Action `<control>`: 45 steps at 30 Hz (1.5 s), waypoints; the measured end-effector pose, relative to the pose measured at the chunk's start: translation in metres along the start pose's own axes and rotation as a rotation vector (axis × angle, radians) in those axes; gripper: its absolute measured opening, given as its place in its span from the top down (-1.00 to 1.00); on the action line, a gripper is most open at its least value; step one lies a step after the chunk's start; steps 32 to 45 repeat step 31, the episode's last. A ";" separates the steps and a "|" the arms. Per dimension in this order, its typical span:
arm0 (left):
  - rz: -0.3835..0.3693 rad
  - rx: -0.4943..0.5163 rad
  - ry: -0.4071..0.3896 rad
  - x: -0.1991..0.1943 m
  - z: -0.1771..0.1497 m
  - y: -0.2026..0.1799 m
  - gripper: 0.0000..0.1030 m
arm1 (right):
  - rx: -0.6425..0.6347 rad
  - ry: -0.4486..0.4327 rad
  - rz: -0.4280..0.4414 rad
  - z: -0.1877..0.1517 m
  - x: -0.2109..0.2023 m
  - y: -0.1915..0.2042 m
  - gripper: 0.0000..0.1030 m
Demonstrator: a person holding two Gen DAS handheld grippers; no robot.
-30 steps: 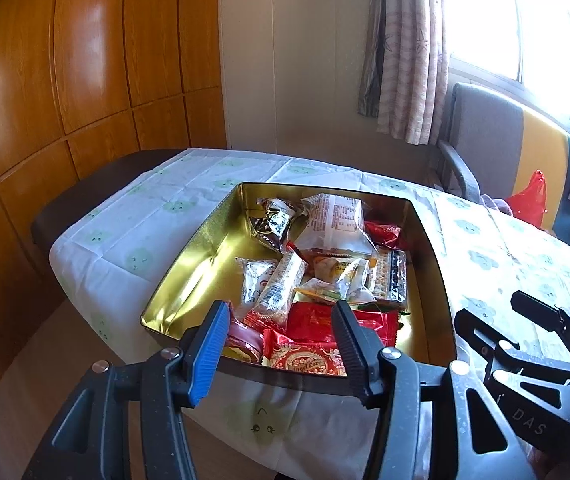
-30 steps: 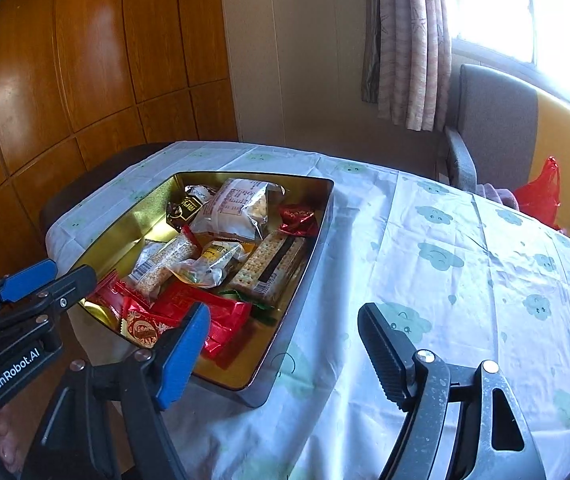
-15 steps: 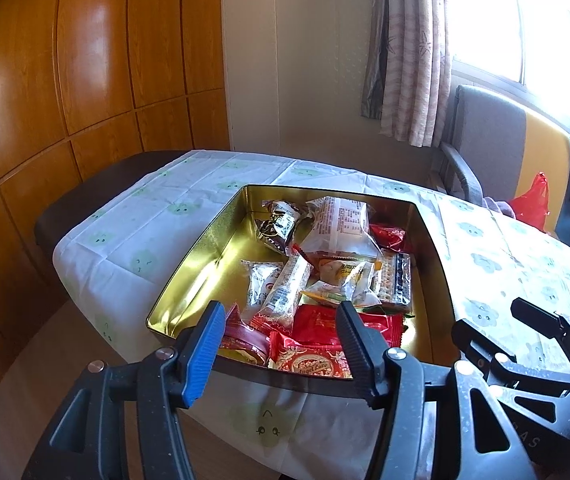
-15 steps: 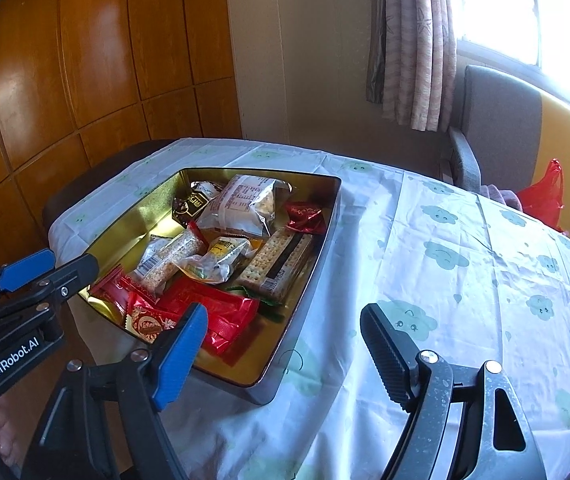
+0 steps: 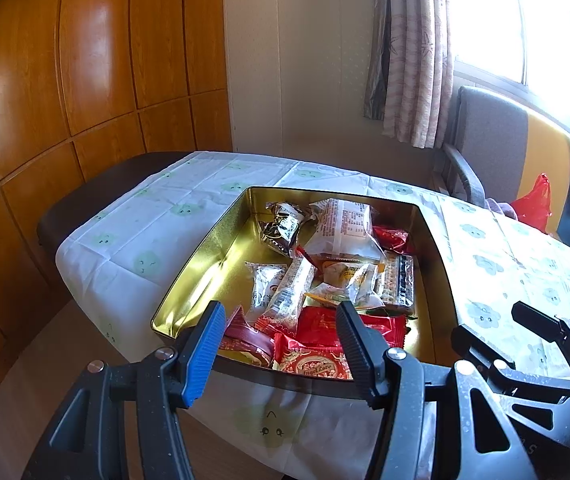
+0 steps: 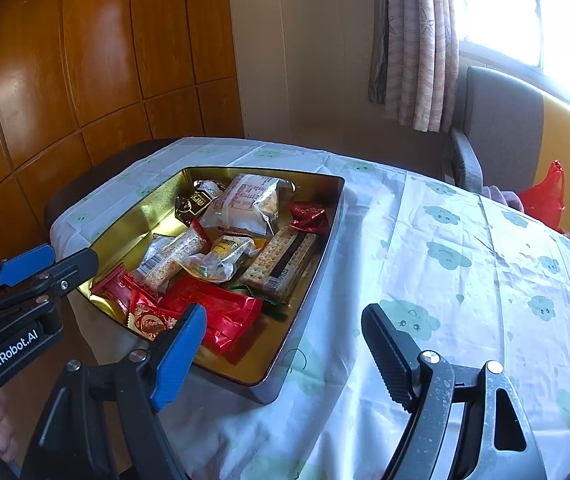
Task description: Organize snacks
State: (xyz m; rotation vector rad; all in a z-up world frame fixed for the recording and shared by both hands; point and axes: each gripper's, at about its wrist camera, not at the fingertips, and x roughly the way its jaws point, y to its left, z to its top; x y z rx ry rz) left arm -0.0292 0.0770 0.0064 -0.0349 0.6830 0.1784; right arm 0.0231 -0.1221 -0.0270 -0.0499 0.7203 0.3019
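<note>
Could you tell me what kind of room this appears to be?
Probably a home living or dining room: a cloth-covered table holding a gold snack tin, an armchair beside a curtained window, and wood-panelled walls.

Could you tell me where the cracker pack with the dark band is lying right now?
The cracker pack lies in the gold tin, against its right wall in the right wrist view, just below the small red wrapper.

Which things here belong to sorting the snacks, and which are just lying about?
Job: gold tin; snack packets inside it; left gripper and right gripper, both open and empty.
Lying about: armchair; red bag; curtain.
</note>
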 end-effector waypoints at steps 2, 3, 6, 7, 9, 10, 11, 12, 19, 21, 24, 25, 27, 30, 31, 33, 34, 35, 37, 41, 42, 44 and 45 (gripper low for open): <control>-0.001 0.000 0.000 0.000 0.000 0.000 -0.13 | 0.000 0.000 0.001 0.000 0.000 0.001 -0.56; 0.000 -0.001 -0.001 0.000 0.000 0.000 -0.13 | -0.001 0.000 0.000 0.000 0.000 0.001 -0.57; 0.001 -0.003 -0.004 -0.001 0.001 0.002 -0.13 | -0.001 -0.001 0.001 0.000 0.000 0.001 -0.57; 0.001 -0.004 -0.004 -0.001 0.001 0.002 -0.13 | -0.001 -0.001 0.001 0.000 0.000 0.001 -0.57; 0.001 -0.005 -0.004 -0.002 0.001 0.002 -0.13 | -0.001 0.000 0.001 0.000 0.000 0.002 -0.57; 0.000 -0.005 -0.004 -0.002 0.002 0.002 -0.13 | -0.001 -0.001 0.001 0.000 0.000 0.002 -0.57; 0.000 -0.005 -0.005 -0.002 0.002 0.002 -0.13 | -0.001 -0.001 0.000 0.000 0.000 0.001 -0.57; 0.000 -0.004 -0.006 -0.002 0.002 0.002 -0.13 | -0.002 -0.001 0.001 0.000 0.000 0.002 -0.57; -0.016 -0.023 -0.027 -0.006 0.002 0.004 -0.13 | -0.007 -0.002 0.002 0.000 -0.001 0.002 -0.60; -0.002 -0.032 -0.039 -0.008 0.004 0.007 -0.13 | -0.008 -0.004 0.001 0.000 -0.001 0.003 -0.60; 0.004 -0.046 -0.040 -0.007 0.005 0.011 -0.13 | -0.001 -0.009 0.004 0.000 -0.002 0.000 -0.60; 0.004 -0.046 -0.041 -0.006 0.005 0.012 -0.13 | 0.005 -0.011 0.004 0.001 -0.002 -0.001 -0.60; -0.005 -0.054 -0.041 -0.006 0.005 0.013 -0.13 | 0.019 -0.018 0.000 0.002 -0.004 -0.006 -0.60; -0.024 -0.066 -0.039 -0.005 0.006 0.014 -0.13 | 0.047 -0.032 -0.015 0.004 -0.008 -0.020 -0.60; -0.028 -0.067 -0.036 -0.004 0.006 0.014 -0.13 | 0.057 -0.033 -0.021 0.004 -0.010 -0.025 -0.60; -0.028 -0.067 -0.036 -0.004 0.006 0.014 -0.13 | 0.057 -0.033 -0.021 0.004 -0.010 -0.025 -0.60; -0.028 -0.067 -0.036 -0.004 0.006 0.014 -0.13 | 0.057 -0.033 -0.021 0.004 -0.010 -0.025 -0.60; -0.028 -0.067 -0.036 -0.004 0.006 0.014 -0.13 | 0.057 -0.033 -0.021 0.004 -0.010 -0.025 -0.60; -0.028 -0.067 -0.036 -0.004 0.006 0.014 -0.13 | 0.057 -0.033 -0.021 0.004 -0.010 -0.025 -0.60; -0.028 -0.067 -0.036 -0.004 0.006 0.014 -0.13 | 0.057 -0.033 -0.021 0.004 -0.010 -0.025 -0.60; -0.028 -0.067 -0.036 -0.004 0.006 0.014 -0.13 | 0.057 -0.033 -0.021 0.004 -0.010 -0.025 -0.60; -0.028 -0.067 -0.036 -0.004 0.006 0.014 -0.13 | 0.057 -0.033 -0.021 0.004 -0.010 -0.025 -0.60; -0.028 -0.067 -0.036 -0.004 0.006 0.014 -0.13 | 0.057 -0.033 -0.021 0.004 -0.010 -0.025 -0.60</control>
